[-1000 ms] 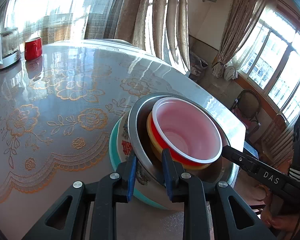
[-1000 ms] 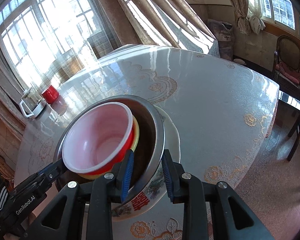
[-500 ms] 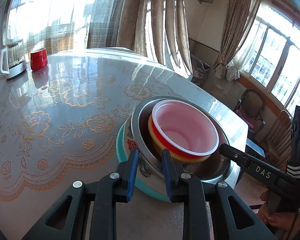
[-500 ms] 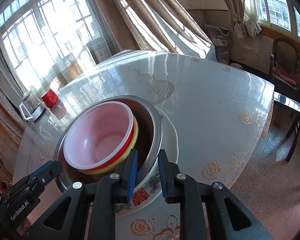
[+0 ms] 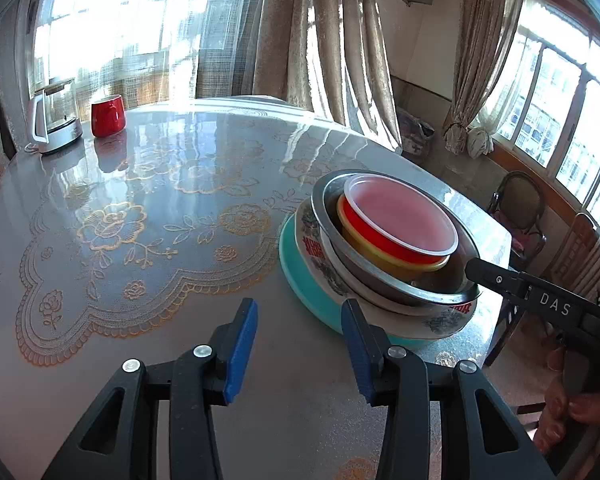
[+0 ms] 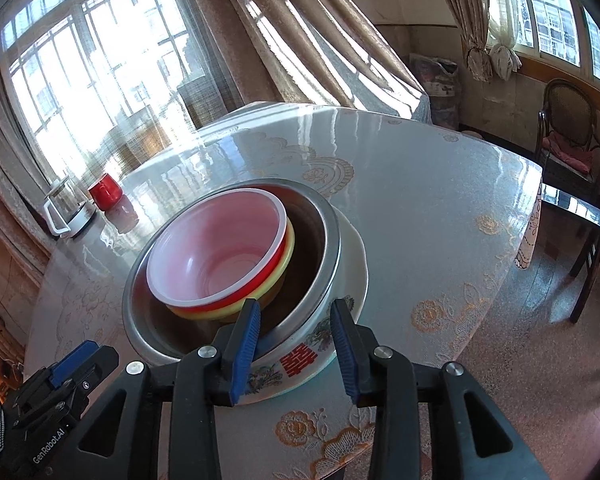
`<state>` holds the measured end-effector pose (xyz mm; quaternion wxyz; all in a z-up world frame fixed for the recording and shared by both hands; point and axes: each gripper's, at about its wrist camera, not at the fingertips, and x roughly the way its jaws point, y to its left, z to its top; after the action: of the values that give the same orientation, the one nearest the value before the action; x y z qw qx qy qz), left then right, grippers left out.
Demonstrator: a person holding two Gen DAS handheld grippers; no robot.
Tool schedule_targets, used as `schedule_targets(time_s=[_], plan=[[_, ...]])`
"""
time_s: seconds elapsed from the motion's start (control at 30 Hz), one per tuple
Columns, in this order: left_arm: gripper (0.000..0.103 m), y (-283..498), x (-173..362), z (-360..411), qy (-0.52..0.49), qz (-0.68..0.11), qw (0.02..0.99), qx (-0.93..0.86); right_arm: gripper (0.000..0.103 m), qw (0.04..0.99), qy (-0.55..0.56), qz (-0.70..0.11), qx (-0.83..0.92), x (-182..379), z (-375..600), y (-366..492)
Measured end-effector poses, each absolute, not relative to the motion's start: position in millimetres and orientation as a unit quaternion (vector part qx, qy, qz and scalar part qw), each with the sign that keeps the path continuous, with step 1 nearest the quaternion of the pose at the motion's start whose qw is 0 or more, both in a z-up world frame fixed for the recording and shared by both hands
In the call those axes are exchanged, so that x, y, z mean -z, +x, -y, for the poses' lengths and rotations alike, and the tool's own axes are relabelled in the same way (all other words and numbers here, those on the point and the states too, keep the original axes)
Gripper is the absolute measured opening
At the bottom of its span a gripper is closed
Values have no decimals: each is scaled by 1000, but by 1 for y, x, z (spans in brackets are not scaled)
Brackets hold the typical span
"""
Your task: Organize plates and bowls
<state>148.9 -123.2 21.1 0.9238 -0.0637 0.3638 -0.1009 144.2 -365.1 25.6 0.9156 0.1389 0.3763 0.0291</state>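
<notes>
Table (image 5: 148, 264), glossy floral cover, carries one nested stack near its edge. Teal plate (image 5: 300, 280) at bottom, printed plate (image 6: 352, 280) on it, then steel bowl (image 6: 328, 248), yellow bowl (image 6: 286, 264), red bowl (image 6: 216, 256) innermost. Left gripper (image 5: 298, 344): jaws wide apart, holding nothing, clear of the stack. Right gripper (image 6: 294, 344): jaws apart, straddling the steel rim, not clamped. Judgement: stack heavy, ceramic fragile, steel slippery; grip the plate rims from both sides.

Nested bowls (image 6: 220, 256) upright on stacked plates (image 6: 352, 276)
</notes>
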Motion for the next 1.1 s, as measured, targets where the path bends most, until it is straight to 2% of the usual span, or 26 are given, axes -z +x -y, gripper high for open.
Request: schedule_targets(time_s=[0.03, 0.1, 0.17, 0.23, 0.3, 0.47, 0.53, 0.63, 0.7, 0.87, 1.0, 1.1], plan=[[49, 146, -20, 121, -63, -364, 924, 98, 37, 916, 139, -375, -30, -26, 364, 142], [62, 141, -20, 117, -63, -364, 925, 92, 37, 917, 137, -373, -31, -27, 362, 137], [70, 135, -19, 115, -62, -361, 927, 84, 38, 919, 134, -369, -30, -29, 359, 131], [75, 127, -19, 114, -57, -357, 929, 81, 38, 920, 132, -367, -31, -29, 356, 124], [87, 120, -18, 115, -48, -356, 930, 78, 39, 921, 130, -365, -31, -28, 353, 117], [102, 105, -16, 116, -31, -349, 934, 73, 40, 927, 117, -354, -30, -26, 346, 98], [103, 99, -15, 117, -20, -347, 935, 70, 41, 930, 107, -351, -31, -24, 342, 91], [103, 92, -12, 118, 0, -349, 935, 68, 50, 930, 101, -350, -42, -18, 336, 82], [103, 86, -10, 117, 4, -352, 934, 69, 67, 930, 100, -351, -45, -15, 332, 76], [103, 70, -5, 108, -6, -352, 933, 74, 73, 931, 87, -350, -54, -9, 322, 60], [103, 56, -3, 100, -8, -339, 939, 59, 83, 936, 72, -340, -45, -9, 316, 46], [103, 45, -5, 93, -18, -331, 942, 55, 86, 937, 75, -340, -34, -6, 313, 34]])
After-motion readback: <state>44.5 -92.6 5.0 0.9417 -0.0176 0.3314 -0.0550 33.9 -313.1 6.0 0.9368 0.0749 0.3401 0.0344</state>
